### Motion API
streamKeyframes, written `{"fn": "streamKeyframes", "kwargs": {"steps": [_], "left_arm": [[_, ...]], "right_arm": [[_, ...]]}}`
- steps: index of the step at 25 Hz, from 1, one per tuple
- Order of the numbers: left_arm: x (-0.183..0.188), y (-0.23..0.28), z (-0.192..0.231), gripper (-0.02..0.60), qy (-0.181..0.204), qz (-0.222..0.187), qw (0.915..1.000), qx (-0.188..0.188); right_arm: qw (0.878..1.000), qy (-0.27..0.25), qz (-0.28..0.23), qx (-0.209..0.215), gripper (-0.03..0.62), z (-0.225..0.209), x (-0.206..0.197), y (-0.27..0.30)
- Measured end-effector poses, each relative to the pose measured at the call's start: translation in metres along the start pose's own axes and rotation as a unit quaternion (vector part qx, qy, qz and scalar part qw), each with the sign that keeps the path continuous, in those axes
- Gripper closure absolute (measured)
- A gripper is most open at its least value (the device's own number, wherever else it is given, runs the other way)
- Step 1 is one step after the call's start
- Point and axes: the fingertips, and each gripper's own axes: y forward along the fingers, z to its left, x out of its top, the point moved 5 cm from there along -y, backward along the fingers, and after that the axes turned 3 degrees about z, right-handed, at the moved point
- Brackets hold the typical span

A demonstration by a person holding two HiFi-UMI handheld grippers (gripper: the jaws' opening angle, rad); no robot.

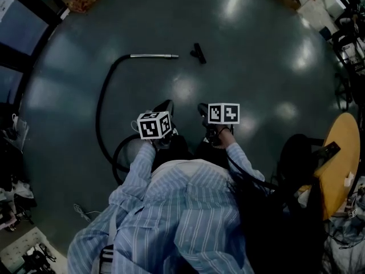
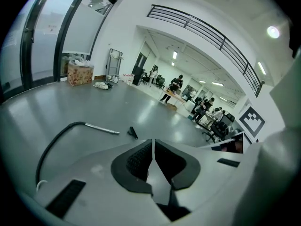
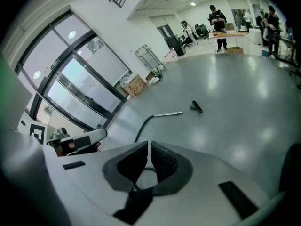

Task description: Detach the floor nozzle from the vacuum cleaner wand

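Black floor nozzle (image 1: 198, 52) lies detached, just off the tip of the silver wand (image 1: 154, 56).

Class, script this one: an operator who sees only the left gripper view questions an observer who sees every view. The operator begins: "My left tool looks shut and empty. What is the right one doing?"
Observer: The right tool is shut too, with nothing between its jaws.
Operator: The hose runs off my left edge. Where does it go?
Observer: In the head view the hose curves from the wand round to a loop on the floor beside the person's left side.
Operator: Is anything standing on my right?
Observer: Yes, a round yellow table stands at the person's right.
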Motion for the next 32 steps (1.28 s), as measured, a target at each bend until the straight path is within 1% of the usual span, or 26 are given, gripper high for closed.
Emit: {"fn": "streamKeyframes", "kwargs": {"steps": [5,11,16,21,25,27,32], "left_arm": [[-0.011,0.005,-0.039,0.560,-0.035,-0.020,0.9992,0.005],[-0.043,0.019,-0.103,0.560,-0.029,-0.021,0.9993,0.010],[-0.060,0.029,-0.137,0.560,-0.036,-0.030,0.9987,0.020],[-0.065,0.029,-0.143,0.560,-0.052,-0.042,0.9972,0.033],[-0.066,0.026,-0.138,0.559,-0.096,-0.058,0.9932,0.031],[-0.067,0.025,-0.133,0.560,-0.110,-0.061,0.9914,0.037],[-0.068,0.019,-0.122,0.559,-0.114,-0.060,0.9900,0.057]], "right_arm": [[1.000,-0.024,0.005,0.005,0.563,-0.025,-0.008,-0.034],[0.998,-0.058,0.013,0.014,0.566,-0.064,-0.018,-0.071],[0.995,-0.089,0.028,0.017,0.569,-0.090,-0.029,-0.090],[0.994,-0.103,0.036,0.024,0.569,-0.097,-0.029,-0.092],[0.993,-0.110,0.040,0.030,0.569,-0.097,-0.026,-0.089],[0.992,-0.114,0.043,0.033,0.570,-0.095,-0.024,-0.087],[0.991,-0.118,0.047,0.039,0.571,-0.090,-0.020,-0.081]]}}
